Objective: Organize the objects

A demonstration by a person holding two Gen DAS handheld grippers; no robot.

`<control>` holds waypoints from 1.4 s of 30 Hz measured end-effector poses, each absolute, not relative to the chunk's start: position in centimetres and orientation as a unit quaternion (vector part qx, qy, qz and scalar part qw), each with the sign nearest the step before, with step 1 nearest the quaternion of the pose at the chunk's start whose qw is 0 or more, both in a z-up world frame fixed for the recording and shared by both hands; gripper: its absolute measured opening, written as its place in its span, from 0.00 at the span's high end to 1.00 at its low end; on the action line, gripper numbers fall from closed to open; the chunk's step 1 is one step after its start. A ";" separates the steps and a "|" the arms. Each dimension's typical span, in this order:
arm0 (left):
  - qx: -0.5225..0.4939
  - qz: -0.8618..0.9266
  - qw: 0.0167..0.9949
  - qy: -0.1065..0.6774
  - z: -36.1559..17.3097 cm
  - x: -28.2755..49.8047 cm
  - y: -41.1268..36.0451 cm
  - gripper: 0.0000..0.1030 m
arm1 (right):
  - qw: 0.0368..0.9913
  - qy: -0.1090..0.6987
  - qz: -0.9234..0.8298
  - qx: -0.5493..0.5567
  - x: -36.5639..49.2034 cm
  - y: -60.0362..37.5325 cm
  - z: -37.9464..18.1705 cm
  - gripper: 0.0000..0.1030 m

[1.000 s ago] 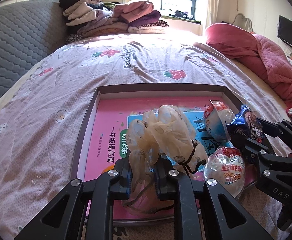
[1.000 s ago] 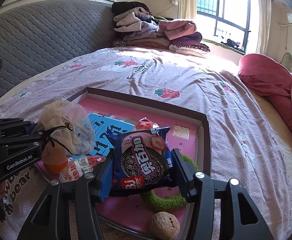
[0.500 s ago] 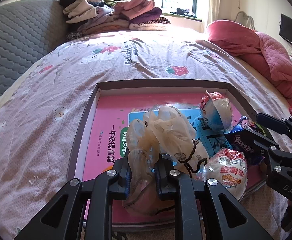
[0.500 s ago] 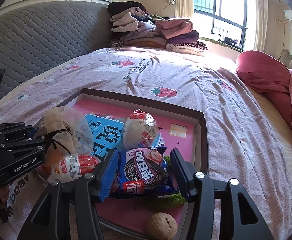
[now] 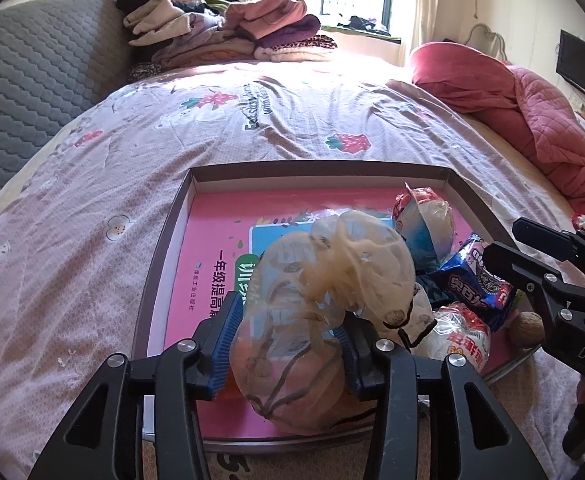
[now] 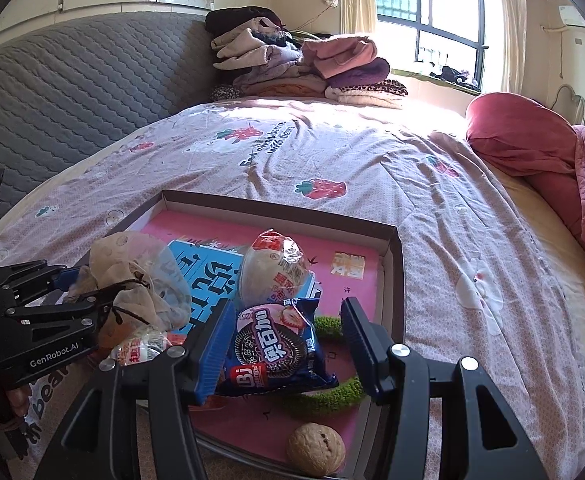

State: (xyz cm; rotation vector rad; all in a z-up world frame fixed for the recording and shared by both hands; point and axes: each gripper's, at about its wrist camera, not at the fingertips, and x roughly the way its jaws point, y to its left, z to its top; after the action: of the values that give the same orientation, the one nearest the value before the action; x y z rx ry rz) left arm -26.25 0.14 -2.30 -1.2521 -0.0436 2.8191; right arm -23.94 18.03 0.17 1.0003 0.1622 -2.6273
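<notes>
Left gripper jaws spread wide, flanking knotted plastic bag resting on tray; grip looks released, contact unclear. Right gripper jaws apart around blue cookie packet, right pad clear of it. Packet lies on green ring, beside wrapped bun. Walnut at near rim. Risk: withdrawing pads snag bag film or packet edge, dragging items off tray.
</notes>
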 end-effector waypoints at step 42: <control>-0.391 0.920 0.006 -0.027 5.0 -23.4 -0.9 0.27 | 0.179 0.030 -0.933 0.309 -21.3 18.5 4.7 0.43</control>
State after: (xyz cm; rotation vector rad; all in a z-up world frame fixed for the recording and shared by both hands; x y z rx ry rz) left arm -23.39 -0.87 4.96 -1.2245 -0.0833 2.8781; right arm -21.33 18.47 4.70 0.8749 0.0843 -2.6389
